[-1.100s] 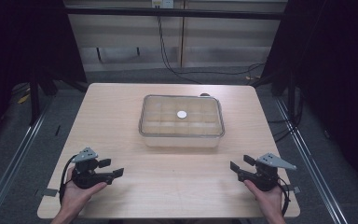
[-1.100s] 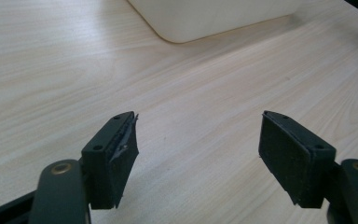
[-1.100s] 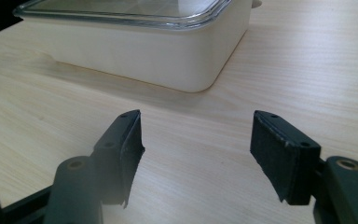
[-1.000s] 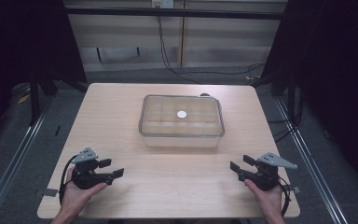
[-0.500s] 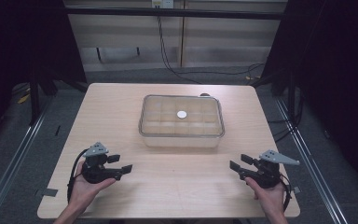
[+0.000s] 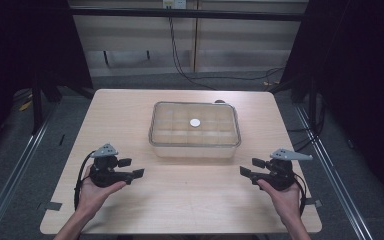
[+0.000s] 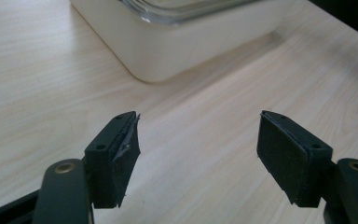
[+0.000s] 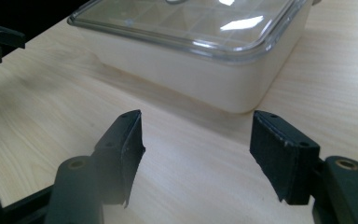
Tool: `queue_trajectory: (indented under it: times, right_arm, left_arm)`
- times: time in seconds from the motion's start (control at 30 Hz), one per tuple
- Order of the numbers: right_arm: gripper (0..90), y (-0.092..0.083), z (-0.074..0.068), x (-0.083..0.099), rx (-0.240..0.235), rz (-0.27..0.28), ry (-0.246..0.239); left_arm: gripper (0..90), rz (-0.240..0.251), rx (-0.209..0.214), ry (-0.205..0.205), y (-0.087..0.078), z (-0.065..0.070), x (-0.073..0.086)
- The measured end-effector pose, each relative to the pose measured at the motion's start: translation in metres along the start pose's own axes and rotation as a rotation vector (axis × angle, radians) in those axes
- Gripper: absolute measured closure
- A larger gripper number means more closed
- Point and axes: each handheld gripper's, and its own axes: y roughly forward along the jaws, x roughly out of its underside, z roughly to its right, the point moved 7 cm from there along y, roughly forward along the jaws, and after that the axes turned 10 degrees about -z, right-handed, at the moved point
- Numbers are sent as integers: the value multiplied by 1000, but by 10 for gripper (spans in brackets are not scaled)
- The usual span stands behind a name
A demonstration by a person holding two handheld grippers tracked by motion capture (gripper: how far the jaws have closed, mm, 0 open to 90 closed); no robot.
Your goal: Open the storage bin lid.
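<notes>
High view alone shows box (image 6: 195, 131) lid's white disc (image 6: 195, 122).

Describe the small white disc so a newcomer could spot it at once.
Start at the wooden table, then the lidded box at its middle. The white disc sits on the clear lid, toward the far side, the one round bright spot above the grid of compartments.

Left gripper (image 6: 131, 168) and right gripper (image 6: 252, 167) — jaws apart.
</notes>
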Motion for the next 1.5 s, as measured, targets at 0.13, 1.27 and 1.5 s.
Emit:
queue_trajectory:
  times: [0.13, 1.27, 1.5]
  right_arm:
    - [327, 2, 1, -10, -15, 5, -2]
    - [302, 47, 41, -92, -9, -84, -6]
    - [303, 65, 57, -106, 2, -109, 12]
  left_arm:
    - [305, -5, -11, 1, 4, -4, -6]
    - [292, 21, -54, -55, 23, -53, -84]
    - [290, -4, -51, -70, 39, -65, -93]
